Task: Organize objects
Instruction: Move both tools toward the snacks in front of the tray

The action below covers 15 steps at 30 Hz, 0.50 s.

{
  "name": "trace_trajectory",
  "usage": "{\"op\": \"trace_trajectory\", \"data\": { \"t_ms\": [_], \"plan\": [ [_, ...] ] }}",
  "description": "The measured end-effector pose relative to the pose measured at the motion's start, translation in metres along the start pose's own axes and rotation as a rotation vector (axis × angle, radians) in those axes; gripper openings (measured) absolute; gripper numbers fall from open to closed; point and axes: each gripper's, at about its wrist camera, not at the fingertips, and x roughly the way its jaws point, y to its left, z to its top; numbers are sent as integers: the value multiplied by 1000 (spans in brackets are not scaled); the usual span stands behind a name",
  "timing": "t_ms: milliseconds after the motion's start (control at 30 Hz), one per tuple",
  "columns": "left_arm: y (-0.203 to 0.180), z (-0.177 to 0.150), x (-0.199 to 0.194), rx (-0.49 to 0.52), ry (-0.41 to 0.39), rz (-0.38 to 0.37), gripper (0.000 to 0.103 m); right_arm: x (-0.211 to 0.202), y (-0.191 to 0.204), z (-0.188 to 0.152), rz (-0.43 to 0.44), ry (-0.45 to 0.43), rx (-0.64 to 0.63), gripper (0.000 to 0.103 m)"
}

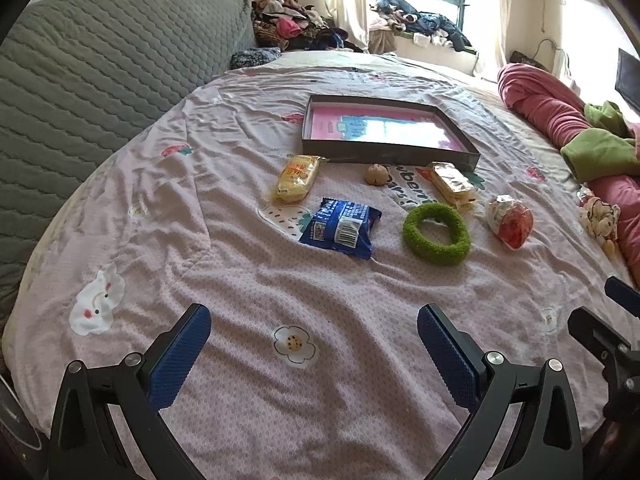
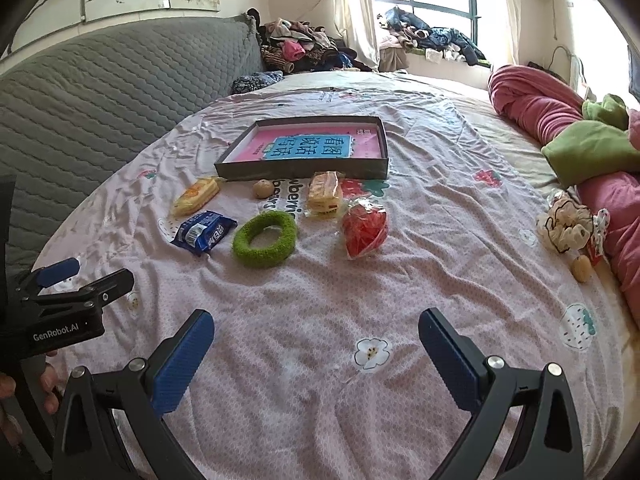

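Setting: a bed (image 1: 320,280) covered by a pink printed sheet is shown, with a grey quilted headboard (image 1: 100,80) at nine o'clock and a window at twelve.
Left gripper (image 1: 314,330): the jaws are spread wide over bare sheet at six o'clock; nothing is held between the blue pads.
Right gripper (image 2: 316,330): the jaws are likewise spread wide and empty, low at six o'clock, well apart from every item.
Box (image 2: 304,148): a shallow dark tray with a pink and blue printed floor is seen at twelve o'clock; nothing else is seen inside it.
Items to organize: a loose row is laid just in front of the box, namely a yellow snack pack (image 1: 295,178), a blue snack pack (image 1: 340,228), a small brown nut (image 1: 376,174), a fuzzy green ring (image 1: 436,234), a clear-wrapped biscuit pack (image 1: 452,184) and a red wrapped bundle (image 1: 511,220).
Strays: a second nut (image 2: 581,268) and a cream scrunchie (image 2: 566,226) are seen at three o'clock, beside the rolled pink blanket (image 2: 540,108).
Progress: nothing appears sorted yet; a first reach is judged to be the step ahead.
Risk, wrappers: slick film could slip from the pads if a corner alone is pinched.
Risk, nut: it is round and small, so it could be rolled away by a nudging finger.
Risk, sheet: soft wrinkled cloth could be gathered with an item if the jaws are pushed down too far.
Risk, crowding: the nut and biscuit pack lie near the box wall, which could be struck.
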Motion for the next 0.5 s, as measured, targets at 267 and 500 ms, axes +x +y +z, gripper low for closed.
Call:
{"op": "trace_trajectory", "data": {
  "t_ms": [267, 500],
  "plan": [
    [-2, -2, -17, 2, -24, -8, 103, -17, 4, -1, 17, -15, -10, 103],
    [-3, -4, -28, -3, -35, -16, 103, -28, 5, -3, 25, -24, -3, 103]
  ]
}}
